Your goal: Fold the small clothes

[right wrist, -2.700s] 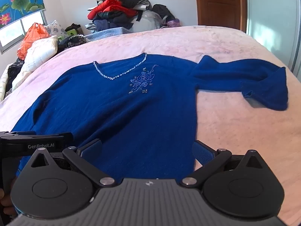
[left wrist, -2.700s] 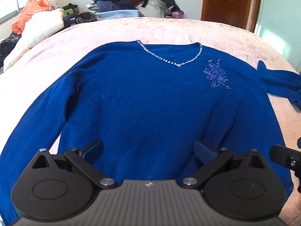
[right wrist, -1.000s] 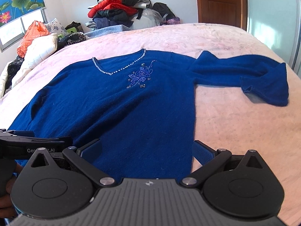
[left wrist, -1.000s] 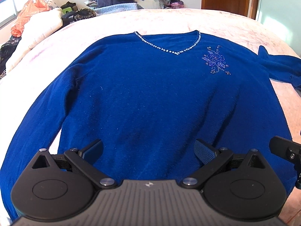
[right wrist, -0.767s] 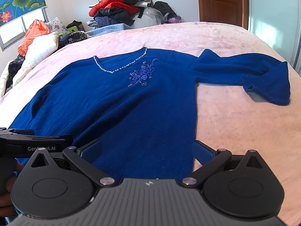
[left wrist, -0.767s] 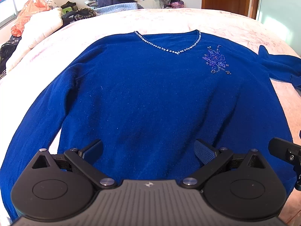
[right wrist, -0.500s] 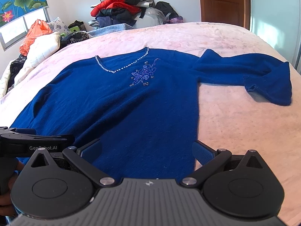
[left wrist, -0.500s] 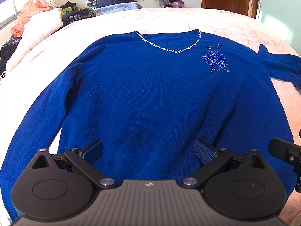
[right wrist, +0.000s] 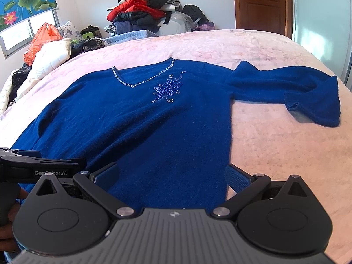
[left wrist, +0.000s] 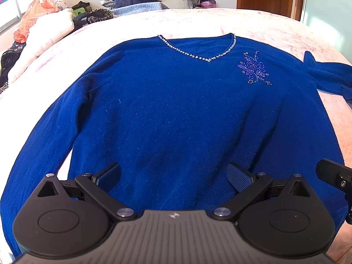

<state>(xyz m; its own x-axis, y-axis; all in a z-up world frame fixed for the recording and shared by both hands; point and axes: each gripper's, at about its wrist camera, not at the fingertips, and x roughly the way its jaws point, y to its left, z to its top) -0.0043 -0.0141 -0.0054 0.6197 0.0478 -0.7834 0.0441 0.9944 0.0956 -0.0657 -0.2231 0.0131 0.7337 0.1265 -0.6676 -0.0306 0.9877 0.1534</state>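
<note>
Reading "GenRobot.AI" on left tool [right wrist: 47, 167], blue sweater [right wrist: 154, 121] flat, bed [right wrist: 275, 149]

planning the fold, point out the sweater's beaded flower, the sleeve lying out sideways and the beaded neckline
beaded flower [right wrist: 168, 89], right wrist view, middle of the bloom
sideways sleeve [right wrist: 286, 83], right wrist view, mid-length of the sleeve
beaded neckline [left wrist: 208, 60], left wrist view, tip of the V

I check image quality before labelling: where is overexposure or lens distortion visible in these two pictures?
Left wrist view: the bed cover is blown out white at the left edge; the blue sweater bulges from fisheye. Right wrist view: exposure is even, the door bends.
</note>
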